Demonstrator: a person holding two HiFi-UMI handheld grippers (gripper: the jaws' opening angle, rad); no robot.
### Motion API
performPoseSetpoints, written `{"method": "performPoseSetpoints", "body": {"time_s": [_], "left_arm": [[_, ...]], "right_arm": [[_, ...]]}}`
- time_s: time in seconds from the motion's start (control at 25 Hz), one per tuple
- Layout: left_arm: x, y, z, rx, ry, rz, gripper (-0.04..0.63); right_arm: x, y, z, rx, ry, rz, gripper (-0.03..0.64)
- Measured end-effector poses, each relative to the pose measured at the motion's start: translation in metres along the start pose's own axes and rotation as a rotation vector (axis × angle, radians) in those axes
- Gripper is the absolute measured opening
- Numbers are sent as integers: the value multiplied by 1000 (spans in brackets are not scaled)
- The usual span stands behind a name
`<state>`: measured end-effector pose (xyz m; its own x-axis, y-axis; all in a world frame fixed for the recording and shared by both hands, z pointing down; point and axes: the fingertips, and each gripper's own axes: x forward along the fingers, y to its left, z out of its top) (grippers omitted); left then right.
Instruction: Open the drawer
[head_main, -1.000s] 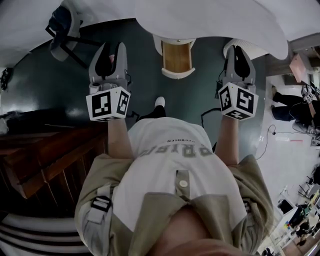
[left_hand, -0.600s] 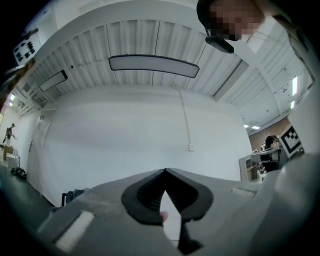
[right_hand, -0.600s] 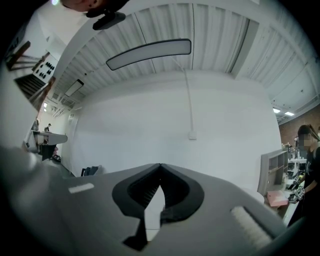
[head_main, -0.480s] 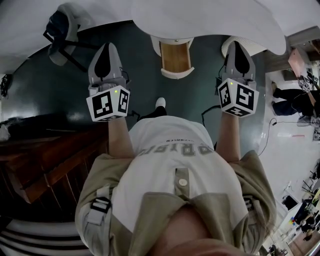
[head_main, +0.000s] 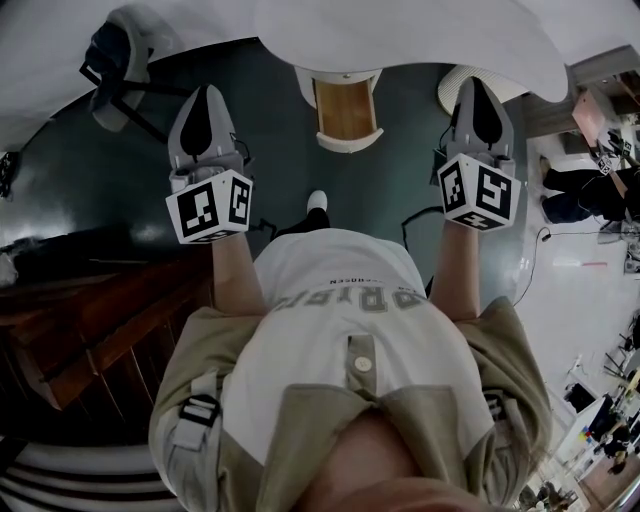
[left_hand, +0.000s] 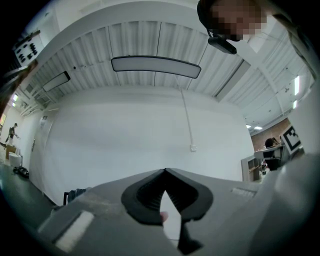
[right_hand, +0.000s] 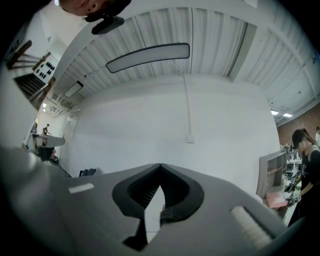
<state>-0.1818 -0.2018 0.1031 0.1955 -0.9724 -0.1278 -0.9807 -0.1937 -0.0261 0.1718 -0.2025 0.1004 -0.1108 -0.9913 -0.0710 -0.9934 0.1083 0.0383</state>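
In the head view a person stands and holds both grippers out level over a dark green floor. My left gripper (head_main: 205, 92) is shut, its grey fingers pressed together with nothing between them. My right gripper (head_main: 477, 84) is shut and empty too. Between them, ahead, a white-framed unit with a wooden face (head_main: 345, 108) stands under the edge of a white table (head_main: 420, 35); I cannot tell whether it is the drawer. Neither gripper touches it. In the left gripper view the left gripper (left_hand: 164, 171) points at a bare white wall. The right gripper (right_hand: 160, 165) does the same in its own view.
A dark chair (head_main: 115, 55) stands at the far left. Dark wooden furniture (head_main: 90, 320) fills the lower left. A cable (head_main: 420, 215) lies on the floor by the right arm. People (head_main: 590, 195) and a shelf (right_hand: 270, 175) are off to the right.
The left gripper's jaws, apart one second ago, have closed. The right gripper's jaws have closed the last small gap. Both hands stay almost where they were.
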Motion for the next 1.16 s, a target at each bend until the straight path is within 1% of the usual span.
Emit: {"method": "performPoseSetpoints", "body": {"time_s": [0.12, 0.28, 0.56, 1.16], "left_arm": [[0, -1, -3, -5, 1, -1, 8], [0, -2, -3, -12, 1, 1, 8], [-3, 2, -5, -7, 10, 10, 8], [-8, 5, -6, -9, 18, 17, 8]], "right_arm": [[-1, -1, 0, -1, -1, 0, 3], [-1, -5, -3, -49, 26, -28, 0], [-2, -3, -3, -19, 18, -9, 0], [-6, -1, -1, -45, 17, -1, 0]]}}
